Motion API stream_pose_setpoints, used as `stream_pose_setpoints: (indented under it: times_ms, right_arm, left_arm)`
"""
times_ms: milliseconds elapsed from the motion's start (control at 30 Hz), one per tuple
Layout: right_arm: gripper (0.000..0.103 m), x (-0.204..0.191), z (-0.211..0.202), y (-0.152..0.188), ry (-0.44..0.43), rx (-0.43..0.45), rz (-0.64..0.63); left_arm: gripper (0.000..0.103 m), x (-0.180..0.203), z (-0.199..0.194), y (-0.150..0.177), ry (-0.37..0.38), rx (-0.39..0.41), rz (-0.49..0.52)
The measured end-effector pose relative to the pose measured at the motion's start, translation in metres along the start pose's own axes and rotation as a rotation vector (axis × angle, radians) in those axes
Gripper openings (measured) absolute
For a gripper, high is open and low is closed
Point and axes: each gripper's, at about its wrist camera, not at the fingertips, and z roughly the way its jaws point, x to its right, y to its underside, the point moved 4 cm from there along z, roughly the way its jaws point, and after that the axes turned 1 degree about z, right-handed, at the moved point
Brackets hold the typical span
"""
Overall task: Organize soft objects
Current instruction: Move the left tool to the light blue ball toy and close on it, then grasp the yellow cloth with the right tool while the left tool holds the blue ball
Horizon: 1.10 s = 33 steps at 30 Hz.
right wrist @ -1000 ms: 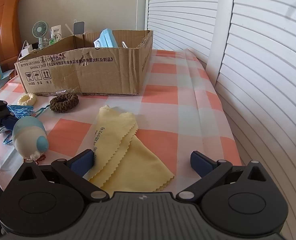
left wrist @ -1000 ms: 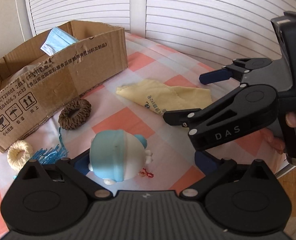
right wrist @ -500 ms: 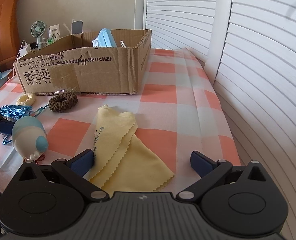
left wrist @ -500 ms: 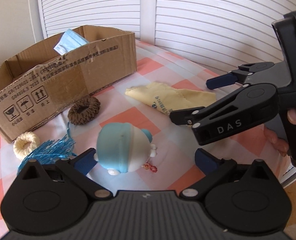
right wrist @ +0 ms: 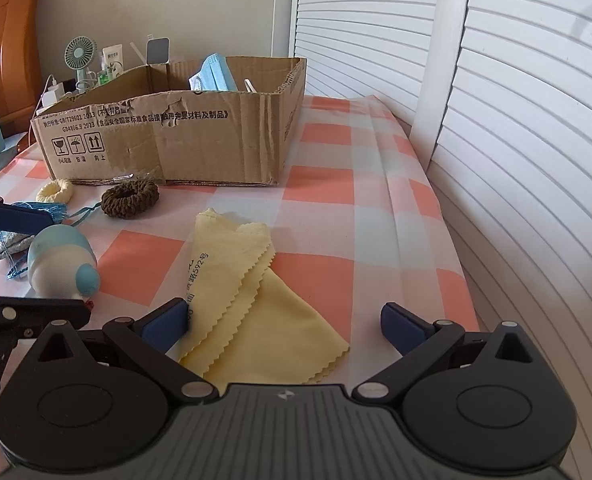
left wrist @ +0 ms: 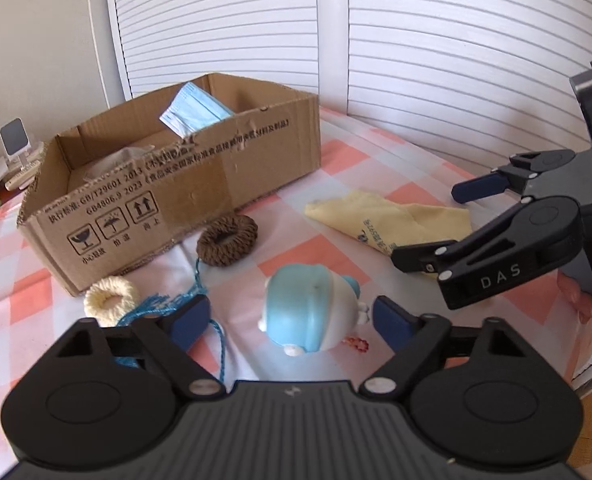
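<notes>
- Brown corrugated cardboard box stands open-topped at the far side of the checked bench, a folded pale-blue face mask already leaning inside.
- Pale yellow zigzag-edged cloth lies flat under the right gripper, whose jaws hang wide open astride its near corner, gripping nothing.
- Blue-and-white rounded soft toy lies on its side between the left gripper's jaws, long axis slanting across them. These have just been closing; a gap shows at the left pad, so no grip yet, I judge.
- Dark brown knitted ring, cream knitted ring and blue tassel lie between toy and box; lifting clears them.
</notes>
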Motion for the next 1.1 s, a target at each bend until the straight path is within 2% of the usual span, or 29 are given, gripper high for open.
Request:
stream_pose_setpoints:
  times_ms: [67, 267, 400, 500, 600, 667, 733, 767, 800, 867, 1100]
  right_arm:
    - [0.103, 0.0, 0.0, 0.0, 0.001, -0.001, 0.001]
    - [0.103, -0.003, -0.002, 0.002, 0.0, 0.003, -0.008]
    - [0.103, -0.008, -0.006, 0.005, -0.024, 0.014, -0.035]
    - [0.099, -0.016, -0.007, 0.004, -0.052, 0.026, -0.073]
    - [0.088, -0.023, -0.006, 0.0, -0.075, 0.029, -0.102]
    - [0.073, -0.026, -0.006, -0.005, -0.074, 0.029, -0.108]
    - [0.063, -0.027, -0.006, -0.008, -0.063, 0.024, -0.11]
    - [0.054, -0.027, -0.006, -0.009, -0.058, 0.024, -0.107]
    - [0.048, -0.027, -0.007, -0.009, -0.056, 0.023, -0.107]
    - [0.026, -0.027, -0.008, -0.01, -0.053, 0.017, -0.111]
    - [0.017, -0.028, -0.019, -0.015, -0.052, 0.025, -0.099]
  left_arm:
    - [0.076, -0.001, -0.001, -0.002, -0.004, 0.01, 0.004]
    - [0.052, -0.001, 0.005, -0.003, 0.023, -0.006, -0.025]
    - [0.052, 0.0, 0.005, -0.002, 0.022, -0.007, -0.045]
    - [0.052, -0.003, 0.003, -0.002, 0.025, -0.006, -0.058]
    - [0.052, -0.008, 0.001, -0.001, 0.019, -0.006, -0.076]
    - [0.052, -0.01, 0.002, -0.001, 0.025, -0.011, -0.089]
    - [0.052, -0.011, 0.002, -0.001, 0.031, -0.011, -0.096]
    - [0.052, -0.01, 0.001, -0.001, 0.036, -0.01, -0.096]
    - [0.052, -0.011, 0.001, -0.001, 0.04, -0.009, -0.096]
    - [0.051, -0.01, 0.001, -0.001, 0.047, -0.008, -0.092]
    - [0.051, -0.013, -0.009, -0.001, 0.067, 0.002, -0.089]
